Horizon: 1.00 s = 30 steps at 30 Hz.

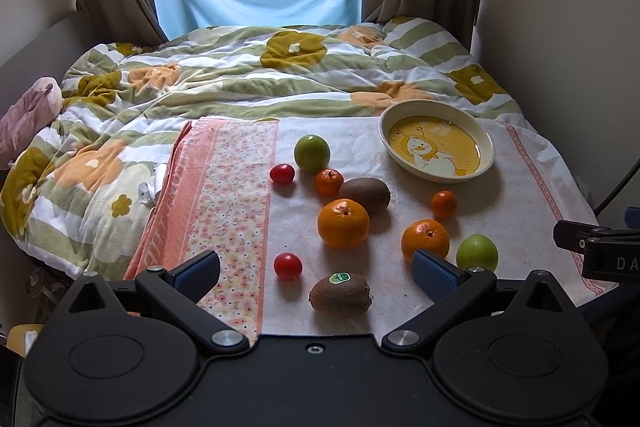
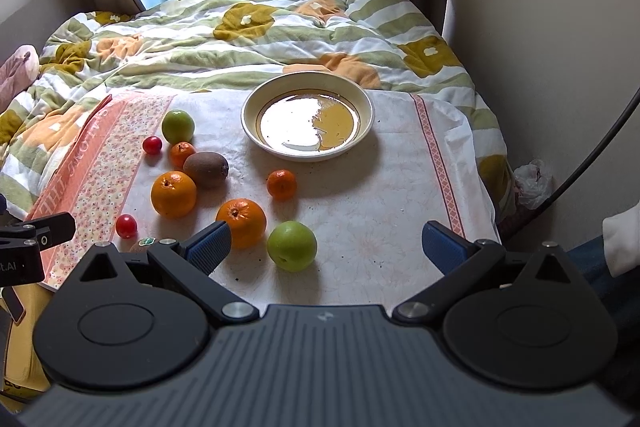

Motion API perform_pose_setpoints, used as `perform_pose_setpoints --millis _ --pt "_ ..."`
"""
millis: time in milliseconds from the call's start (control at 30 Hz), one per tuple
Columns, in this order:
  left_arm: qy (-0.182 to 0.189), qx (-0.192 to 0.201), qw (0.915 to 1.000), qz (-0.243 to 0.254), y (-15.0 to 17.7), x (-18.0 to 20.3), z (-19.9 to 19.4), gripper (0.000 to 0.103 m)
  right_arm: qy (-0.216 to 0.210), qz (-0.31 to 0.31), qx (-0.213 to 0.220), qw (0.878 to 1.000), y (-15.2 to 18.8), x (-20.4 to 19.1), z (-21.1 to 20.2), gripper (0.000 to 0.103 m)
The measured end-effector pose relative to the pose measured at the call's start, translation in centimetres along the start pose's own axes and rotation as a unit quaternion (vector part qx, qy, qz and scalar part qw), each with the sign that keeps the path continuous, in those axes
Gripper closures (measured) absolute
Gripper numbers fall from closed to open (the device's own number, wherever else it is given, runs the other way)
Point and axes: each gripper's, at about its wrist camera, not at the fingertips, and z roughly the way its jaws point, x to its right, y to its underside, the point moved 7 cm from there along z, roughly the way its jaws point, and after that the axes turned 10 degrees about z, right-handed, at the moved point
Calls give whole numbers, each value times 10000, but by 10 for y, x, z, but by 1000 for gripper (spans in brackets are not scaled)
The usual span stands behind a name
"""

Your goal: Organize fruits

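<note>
Loose fruit lies on a white cloth [image 1: 500,187] on the bed. A cream bowl [image 1: 485,141] [image 2: 370,111] with a yellow duck picture stands empty at the back right. Near me lie a stickered kiwi [image 1: 340,293], a cherry tomato [image 1: 287,265], two big oranges [image 1: 343,223] [image 1: 425,239] and a green apple [image 1: 477,252] [image 2: 292,245]. Farther back are another kiwi [image 1: 365,193], two mandarins [image 1: 329,181] [image 1: 444,204], a second tomato [image 1: 282,173] and a second green apple [image 1: 312,153]. My left gripper [image 1: 316,275] stands open above the near kiwi. My right gripper [image 2: 328,247] is open with the green apple between its fingers, untouched.
A floral pink runner [image 1: 224,211] covers the cloth's left part. A rumpled flowered duvet [image 1: 240,79] fills the bed behind, and a pink plush toy [image 1: 28,115] lies at its left edge. A wall [image 2: 560,47] and a dark cable [image 2: 592,155] close the right side.
</note>
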Motion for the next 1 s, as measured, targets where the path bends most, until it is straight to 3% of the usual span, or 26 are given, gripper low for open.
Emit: perform_pose_setpoints --millis 567,1000 --pt "-15 -28 9999 143 -4 0 2 0 -21 -17 41 10000 0 -1 0 0" --pt "349 -65 9977 573 -6 10 10 0 86 148 273 9995 3 -9 -10 0"
